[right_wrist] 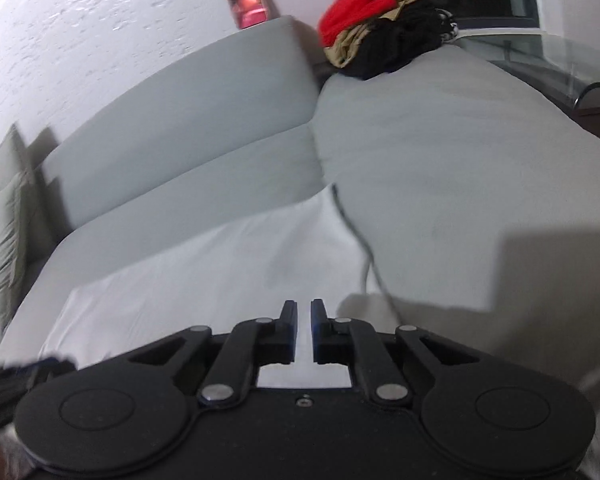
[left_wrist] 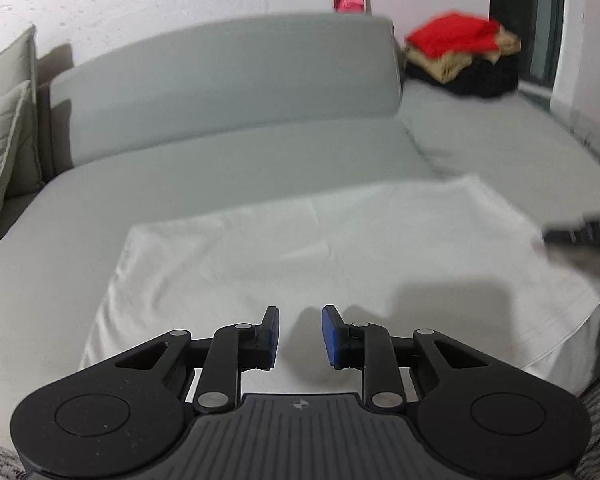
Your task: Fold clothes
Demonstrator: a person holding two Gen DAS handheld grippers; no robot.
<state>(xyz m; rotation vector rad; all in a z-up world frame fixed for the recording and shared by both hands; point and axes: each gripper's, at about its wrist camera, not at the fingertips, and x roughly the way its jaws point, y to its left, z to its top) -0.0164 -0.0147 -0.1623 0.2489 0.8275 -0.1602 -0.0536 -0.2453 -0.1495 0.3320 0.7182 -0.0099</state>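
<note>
Left gripper (left_wrist: 299, 336): your nearest thing — matte black linkage arms with round steel pivots and blue pads; its jaws stand apart, released, holding nothing, hovering over the near edge of the cloth.
Right gripper (right_wrist: 304, 334): same black build; only a narrow gap shows between its fingers, with nothing in it, and you cannot tell whether they are fully clenched. In the left view it shows as a dark blur at the right.
White garment (left_wrist: 320, 256): a soft, lightly creased rectangle, lying flat on the near part of the sofa seat, below both of your grippers.
Sofa (left_wrist: 228, 80): smooth pale grey upholstery — a rounded back rest at the far side.
Clothes pile (left_wrist: 462, 58): red, tan and black fabrics, crumpled, far right.
Cushions (left_wrist: 4, 120): piped, beige, far left.
</note>
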